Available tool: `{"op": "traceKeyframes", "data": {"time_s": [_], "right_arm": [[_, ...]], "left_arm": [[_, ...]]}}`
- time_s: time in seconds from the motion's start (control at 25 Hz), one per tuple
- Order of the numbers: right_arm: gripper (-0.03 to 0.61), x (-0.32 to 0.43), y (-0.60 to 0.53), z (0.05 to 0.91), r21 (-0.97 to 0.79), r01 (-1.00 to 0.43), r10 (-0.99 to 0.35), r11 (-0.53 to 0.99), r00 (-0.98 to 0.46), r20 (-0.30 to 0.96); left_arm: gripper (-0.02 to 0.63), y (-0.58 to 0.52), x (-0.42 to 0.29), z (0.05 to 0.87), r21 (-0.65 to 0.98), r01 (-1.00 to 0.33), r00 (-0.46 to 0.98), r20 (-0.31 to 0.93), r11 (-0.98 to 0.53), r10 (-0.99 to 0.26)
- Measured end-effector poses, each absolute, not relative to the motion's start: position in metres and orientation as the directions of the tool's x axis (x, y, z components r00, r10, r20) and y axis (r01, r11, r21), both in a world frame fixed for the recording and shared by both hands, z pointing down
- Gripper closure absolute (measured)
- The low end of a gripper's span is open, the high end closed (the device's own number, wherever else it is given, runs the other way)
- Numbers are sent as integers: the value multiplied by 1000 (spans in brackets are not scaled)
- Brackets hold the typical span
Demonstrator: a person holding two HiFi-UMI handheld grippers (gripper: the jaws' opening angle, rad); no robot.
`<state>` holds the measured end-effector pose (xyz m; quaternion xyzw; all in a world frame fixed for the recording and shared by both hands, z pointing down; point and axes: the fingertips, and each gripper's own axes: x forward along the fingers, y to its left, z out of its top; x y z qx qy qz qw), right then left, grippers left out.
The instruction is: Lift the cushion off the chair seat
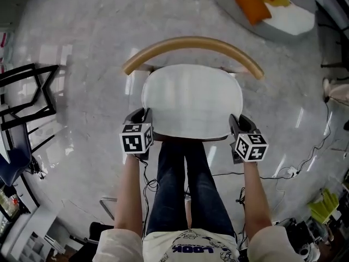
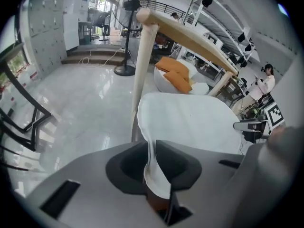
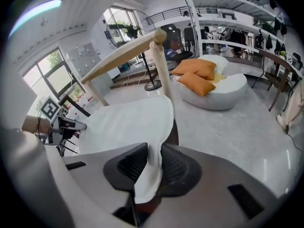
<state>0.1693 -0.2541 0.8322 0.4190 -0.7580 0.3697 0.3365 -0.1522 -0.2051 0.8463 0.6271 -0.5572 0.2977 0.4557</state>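
Your left gripper [image 2: 153,151] and right gripper [image 3: 153,161] each pinch only the thin edge of the cushion [image 1: 191,100]. If you lift unevenly, it may slip out of one grip.

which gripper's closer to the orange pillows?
Right. The right gripper clamps the cushion at its edge on the side toward the orange pillows. The left gripper clamps the opposite edge, farther off.

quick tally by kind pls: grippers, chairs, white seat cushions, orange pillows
grippers: 2, left gripper and right gripper
chair: 1
white cushion: 1
orange pillows: 2
total: 6
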Motion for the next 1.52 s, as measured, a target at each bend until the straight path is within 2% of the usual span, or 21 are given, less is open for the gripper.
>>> {"op": "traceKeyframes", "data": {"time_s": [0.68, 1.24, 1.52], "right_arm": [[485, 157, -227, 528, -186, -827, -551, 531, -504, 665], [485, 143, -226, 309, -97, -821, -727, 563, -547, 415], [485, 158, -214, 230, -71, -830, -783, 554, -548, 294]], "left_arm": [[551, -153, -158, 552, 185, -982, 115, 764, 45, -635], [555, -152, -169, 318, 92, -994, -2, 507, 57, -862], [557, -139, -154, 232, 73, -995, -32, 386, 65, -922]]}}
